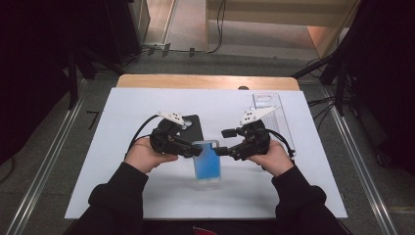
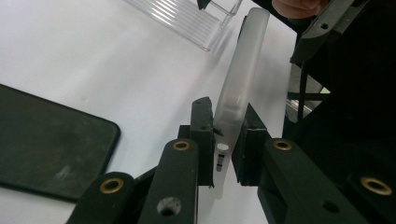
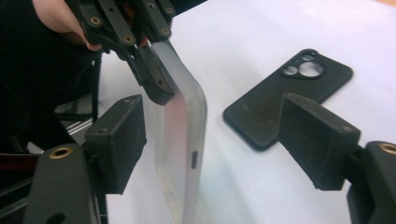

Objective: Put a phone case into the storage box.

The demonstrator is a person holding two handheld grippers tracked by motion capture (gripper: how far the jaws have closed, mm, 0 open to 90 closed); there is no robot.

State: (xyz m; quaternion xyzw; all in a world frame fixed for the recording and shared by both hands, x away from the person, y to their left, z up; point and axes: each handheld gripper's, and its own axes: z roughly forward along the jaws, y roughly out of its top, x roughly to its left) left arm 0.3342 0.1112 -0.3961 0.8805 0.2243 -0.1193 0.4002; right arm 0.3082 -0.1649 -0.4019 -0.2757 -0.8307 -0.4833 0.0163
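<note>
The phone [image 1: 207, 165] with its frosted clear case is held on edge above the table [image 1: 122, 186], long axis toward the person. Left tongs [image 2: 223, 140] are clamped on its far end. Right tongs [image 3: 212, 140] stand open, spanning its side edge without pressing. A black case [image 3: 285, 100] lies beyond

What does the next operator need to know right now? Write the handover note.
Left gripper: jaws shut on the edge of the frosted translucent phone case, held above the white table sheet.
Right gripper: jaws open, straddling the case's other edge, not pressing.
Black phone case lies flat on the sheet; clear ribbed plastic tray at the far right.
Done: case lifted.
Left: probably placing the held case.
</note>
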